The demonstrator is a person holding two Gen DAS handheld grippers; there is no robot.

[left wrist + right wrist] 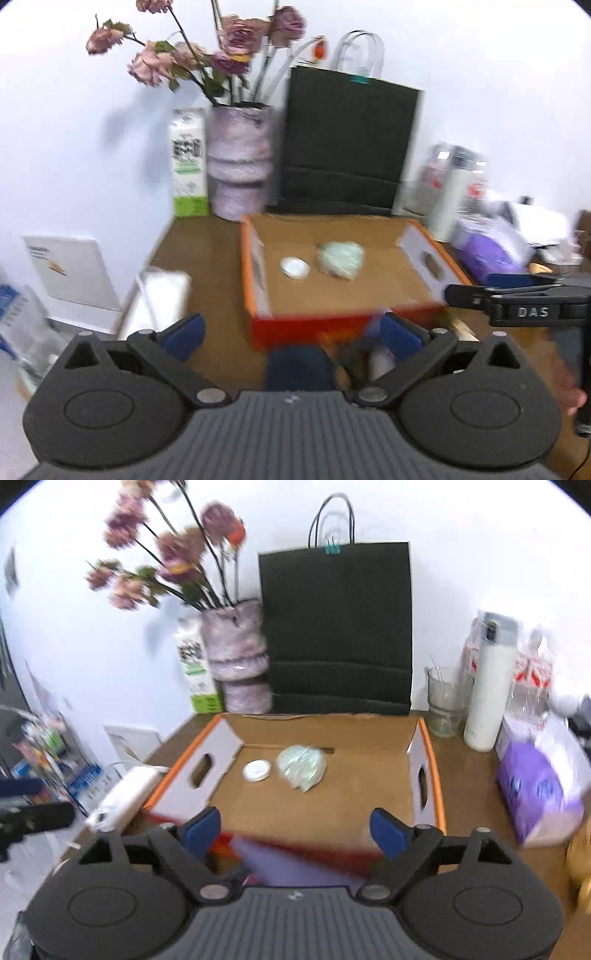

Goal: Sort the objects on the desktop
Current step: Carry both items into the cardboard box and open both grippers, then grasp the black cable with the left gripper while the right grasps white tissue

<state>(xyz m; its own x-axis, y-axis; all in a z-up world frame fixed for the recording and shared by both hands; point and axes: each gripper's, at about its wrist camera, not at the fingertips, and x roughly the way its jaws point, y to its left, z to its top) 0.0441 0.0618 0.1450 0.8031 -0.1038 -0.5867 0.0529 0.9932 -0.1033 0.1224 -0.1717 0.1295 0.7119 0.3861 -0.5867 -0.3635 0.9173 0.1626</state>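
On brown desk (469,786), cardboard box (332,794) w/ black bag (336,627) behind.

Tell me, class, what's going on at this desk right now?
A person holds two grippers over a cardboard box on the desk. The left gripper and right gripper are both open and hold nothing. Inside the box lie a small white round tin and a pale green crumpled packet.

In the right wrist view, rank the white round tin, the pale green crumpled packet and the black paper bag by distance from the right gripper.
1. White round tin, box floor, left of centre.
2. Pale green crumpled packet, just right of it; nearly tied.
3. Black paper bag, upright behind the box.
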